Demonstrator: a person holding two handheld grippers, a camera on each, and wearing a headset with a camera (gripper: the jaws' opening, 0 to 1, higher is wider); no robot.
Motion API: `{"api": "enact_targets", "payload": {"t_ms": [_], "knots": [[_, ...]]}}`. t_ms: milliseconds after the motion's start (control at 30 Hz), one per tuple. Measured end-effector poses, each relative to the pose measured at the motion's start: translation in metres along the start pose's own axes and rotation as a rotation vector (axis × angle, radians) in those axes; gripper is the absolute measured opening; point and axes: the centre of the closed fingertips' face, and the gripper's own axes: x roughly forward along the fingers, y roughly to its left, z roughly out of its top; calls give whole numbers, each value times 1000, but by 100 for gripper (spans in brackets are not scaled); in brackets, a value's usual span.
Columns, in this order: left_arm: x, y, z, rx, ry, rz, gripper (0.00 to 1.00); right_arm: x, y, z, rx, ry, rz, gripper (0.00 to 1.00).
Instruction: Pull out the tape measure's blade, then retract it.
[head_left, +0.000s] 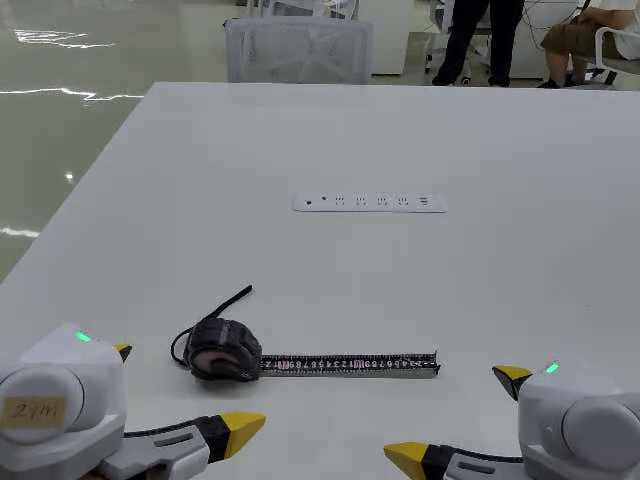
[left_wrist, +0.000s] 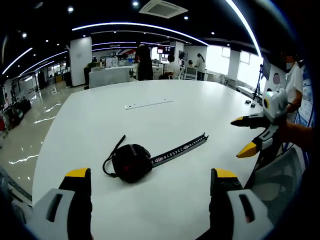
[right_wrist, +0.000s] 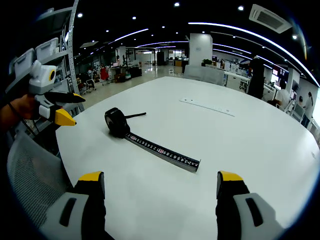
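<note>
While the black round tape measure (head_left: 222, 350) lies lower centre, blade (head_left: 350, 364) out awaiting retraction, left gripper (head_left: 184, 386) and right gripper (head_left: 458, 416) hover wide open, empty.

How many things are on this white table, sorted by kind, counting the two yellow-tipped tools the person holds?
Tape measure: 1, with its blade out along the table
Power strip: 1
Hand-held grippers: 2, the left gripper and the right gripper, both open
Total: 4
</note>
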Motion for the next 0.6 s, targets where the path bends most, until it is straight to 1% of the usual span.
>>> {"api": "enact_targets", "payload": {"t_ms": [100, 200, 333, 433, 533, 600], "knots": [[-1, 0, -1, -15, -3, 8, 98, -1, 2, -1, -13, 10, 3, 95], [-2, -4, -1, -19, -1, 9, 98, -1, 3, -2, -7, 12, 11, 95], [-2, -2, -3, -25, 5, 21, 98, 0, 1, -2, -13, 12, 15, 95], [-2, 2, -3, -40, 7, 37, 97, 0, 3, 1, -1, 2, 34, 95], [-2, 0, -2, -41, 14, 46, 96, -4, 5, 1, -6, 8, 43, 95], [-1, 1, -4, -44, 25, 48, 95, -4, 6, 0, -16, 9, 53, 94]]}}
